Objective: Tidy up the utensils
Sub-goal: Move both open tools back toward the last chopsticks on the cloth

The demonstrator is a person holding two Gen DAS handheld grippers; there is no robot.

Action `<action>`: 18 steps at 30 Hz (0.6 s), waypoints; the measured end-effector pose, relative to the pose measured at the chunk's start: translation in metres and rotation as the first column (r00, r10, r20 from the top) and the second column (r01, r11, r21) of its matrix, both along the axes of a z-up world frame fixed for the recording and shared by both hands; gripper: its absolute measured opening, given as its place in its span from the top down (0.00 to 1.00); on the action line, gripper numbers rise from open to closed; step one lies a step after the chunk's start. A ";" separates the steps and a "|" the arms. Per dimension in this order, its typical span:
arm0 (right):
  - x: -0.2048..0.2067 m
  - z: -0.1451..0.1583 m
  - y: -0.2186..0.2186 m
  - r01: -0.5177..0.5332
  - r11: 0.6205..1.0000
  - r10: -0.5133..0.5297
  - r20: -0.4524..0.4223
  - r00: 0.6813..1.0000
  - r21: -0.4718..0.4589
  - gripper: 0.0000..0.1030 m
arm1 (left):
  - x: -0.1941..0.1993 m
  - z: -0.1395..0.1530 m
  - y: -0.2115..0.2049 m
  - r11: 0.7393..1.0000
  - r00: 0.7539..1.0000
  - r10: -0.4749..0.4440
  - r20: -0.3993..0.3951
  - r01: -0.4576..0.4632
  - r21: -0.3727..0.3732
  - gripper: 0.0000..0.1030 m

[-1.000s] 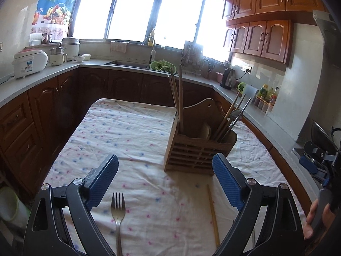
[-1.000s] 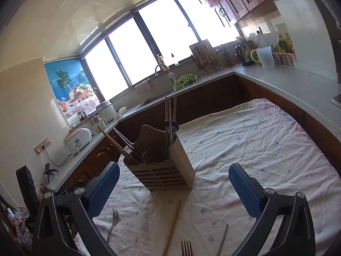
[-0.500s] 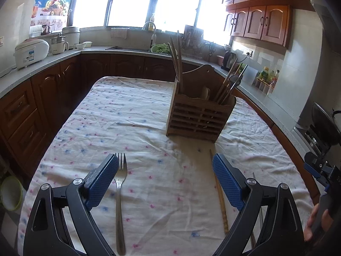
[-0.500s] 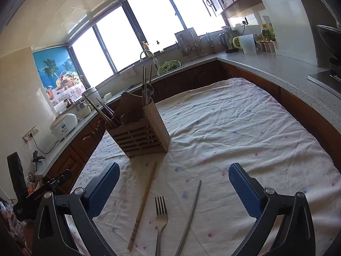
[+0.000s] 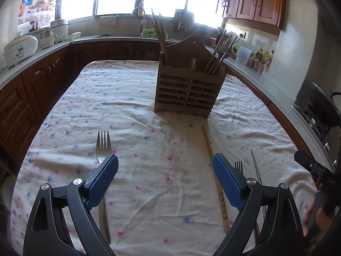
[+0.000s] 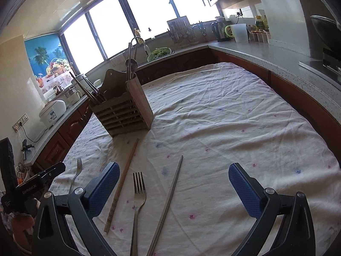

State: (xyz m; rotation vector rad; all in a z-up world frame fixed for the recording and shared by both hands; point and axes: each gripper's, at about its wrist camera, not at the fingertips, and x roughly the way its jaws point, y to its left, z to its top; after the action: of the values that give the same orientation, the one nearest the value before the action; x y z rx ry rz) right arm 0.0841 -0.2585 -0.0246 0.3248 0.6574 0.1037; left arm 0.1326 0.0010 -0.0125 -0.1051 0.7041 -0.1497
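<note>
I have lowered both spread, empty tools, left gripper [image 5: 165,181] and right gripper [image 6: 173,188], toward the near utensils, so picking the fork [image 5: 103,147] can begin.

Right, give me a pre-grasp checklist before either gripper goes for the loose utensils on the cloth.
1. Left gripper open, nothing between its blue pads: ok.
2. Right gripper open and empty: ok.
3. Loose pieces lie flat and apart on the floral white tablecloth: two steel forks, a bamboo chopstick, a metal chopstick: ok.
4. Slatted wooden utensil holder upright: ok.
5. Free room in the holder's compartments, which already hold chopsticks and a spoon: cannot tell.
6. Either gripper lined up on a single piece: not ok, both are wide of any one utensil.
</note>
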 end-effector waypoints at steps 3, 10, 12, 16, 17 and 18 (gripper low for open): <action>0.004 -0.005 0.000 0.001 1.000 -0.001 -0.017 1.000 -0.003 0.00 | 0.007 -0.005 -0.003 1.000 1.000 -0.007 -0.030 0.007 -0.011 0.11; 0.015 -0.011 0.004 -0.002 0.999 0.001 -0.047 0.999 -0.034 0.05 | 0.024 -0.019 -0.018 0.998 0.993 -0.066 -0.094 0.065 -0.016 0.11; 0.019 -0.013 0.004 0.003 0.999 -0.006 -0.058 0.998 -0.038 0.13 | 0.030 -0.022 -0.024 0.996 0.990 -0.084 -0.112 0.082 -0.019 0.11; 0.029 -0.020 0.005 -0.009 0.999 0.005 -0.099 0.995 -0.042 0.34 | 0.042 -0.025 -0.037 0.992 0.983 -0.129 -0.134 0.129 -0.014 0.27; 0.032 -0.023 0.006 -0.012 0.999 0.007 -0.110 0.994 -0.046 0.37 | 0.045 -0.026 -0.040 0.990 0.980 -0.141 -0.141 0.141 -0.014 0.32; 0.034 -0.025 0.007 -0.017 0.999 0.011 -0.121 0.993 -0.049 0.44 | 0.049 -0.027 -0.044 0.988 0.977 -0.153 -0.151 0.153 -0.013 0.42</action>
State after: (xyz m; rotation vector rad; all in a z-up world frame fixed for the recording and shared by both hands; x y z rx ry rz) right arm 0.1184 -0.2511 -0.0496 0.2803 0.7807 0.0812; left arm 0.1820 -0.0425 -0.0396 -0.0643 0.8645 -0.2919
